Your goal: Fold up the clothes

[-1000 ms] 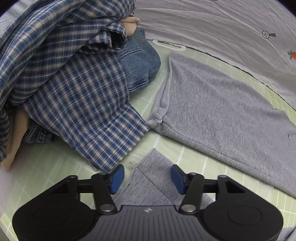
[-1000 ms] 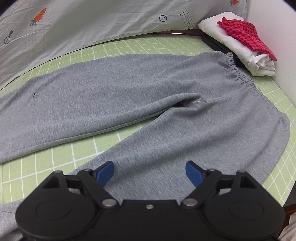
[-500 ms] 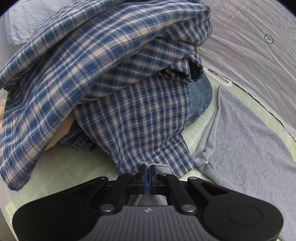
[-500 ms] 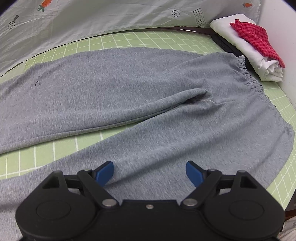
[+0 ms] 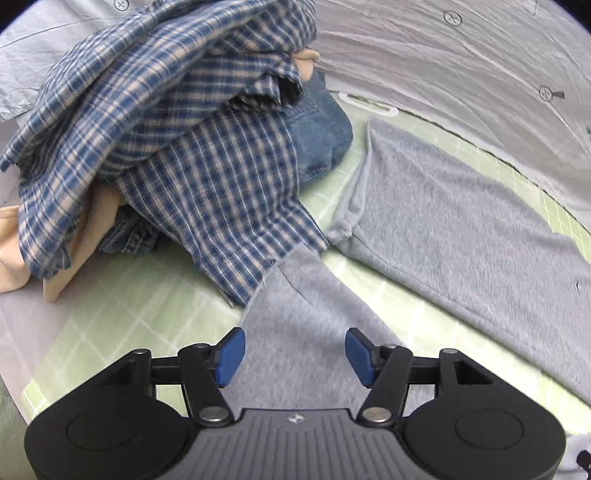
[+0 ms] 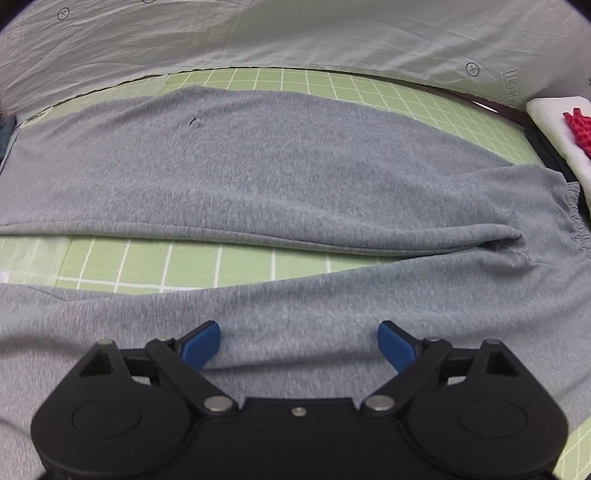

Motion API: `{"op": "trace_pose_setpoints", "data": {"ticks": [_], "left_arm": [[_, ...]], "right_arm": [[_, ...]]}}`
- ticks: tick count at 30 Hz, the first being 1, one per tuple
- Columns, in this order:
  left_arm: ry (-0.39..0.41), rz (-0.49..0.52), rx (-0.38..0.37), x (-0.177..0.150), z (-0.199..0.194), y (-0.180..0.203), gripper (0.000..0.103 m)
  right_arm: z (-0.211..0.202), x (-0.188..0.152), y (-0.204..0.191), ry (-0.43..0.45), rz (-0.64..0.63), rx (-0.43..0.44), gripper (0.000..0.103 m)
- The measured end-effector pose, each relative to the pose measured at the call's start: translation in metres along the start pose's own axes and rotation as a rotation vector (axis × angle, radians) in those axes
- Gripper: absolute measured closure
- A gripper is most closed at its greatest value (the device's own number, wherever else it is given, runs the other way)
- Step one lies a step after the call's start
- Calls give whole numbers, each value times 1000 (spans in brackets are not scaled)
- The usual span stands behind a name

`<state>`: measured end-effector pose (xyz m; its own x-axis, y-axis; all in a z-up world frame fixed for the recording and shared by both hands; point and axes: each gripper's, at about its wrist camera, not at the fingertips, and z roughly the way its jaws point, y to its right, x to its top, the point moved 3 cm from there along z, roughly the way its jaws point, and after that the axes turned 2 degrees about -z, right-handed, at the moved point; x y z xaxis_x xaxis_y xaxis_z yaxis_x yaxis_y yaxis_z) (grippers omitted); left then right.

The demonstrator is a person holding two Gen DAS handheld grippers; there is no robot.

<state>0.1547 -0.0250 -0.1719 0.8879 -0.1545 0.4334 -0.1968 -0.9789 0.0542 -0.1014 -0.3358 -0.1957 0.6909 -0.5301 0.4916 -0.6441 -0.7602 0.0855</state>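
Grey sweatpants [image 6: 295, 177] lie spread flat on the green grid mat [image 6: 184, 266], both legs running left, the elastic waistband [image 6: 576, 221] at the right. In the left wrist view the near leg's cuff end [image 5: 299, 295] lies just ahead of my left gripper [image 5: 293, 356], which is open over the grey fabric; its tip rests on the plaid shirt's edge. The far leg [image 5: 461, 229] stretches to the right. My right gripper [image 6: 299, 345] is open, low over the near leg, with nothing between its blue pads.
A heap of clothes sits at the left: a blue plaid shirt [image 5: 177, 140], jeans [image 5: 321, 136] and a tan garment [image 5: 22, 251]. A folded white stack with a red checked cloth [image 6: 569, 125] lies by the waistband. A pale printed sheet [image 6: 295, 33] borders the mat's far edge.
My left gripper was shut on the near leg's cuff half a second ago; it has opened and the cuff lies on the mat. The right gripper slid left along the pants, staying open.
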Motion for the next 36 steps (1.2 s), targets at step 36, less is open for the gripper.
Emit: {"op": "trace_pose_setpoints", "data": {"ticks": [36], "left_arm": [[47,202,-40,-187,-115,169,25]], "right_arm": [[-51,-107,250,29,352,-38,0]]}}
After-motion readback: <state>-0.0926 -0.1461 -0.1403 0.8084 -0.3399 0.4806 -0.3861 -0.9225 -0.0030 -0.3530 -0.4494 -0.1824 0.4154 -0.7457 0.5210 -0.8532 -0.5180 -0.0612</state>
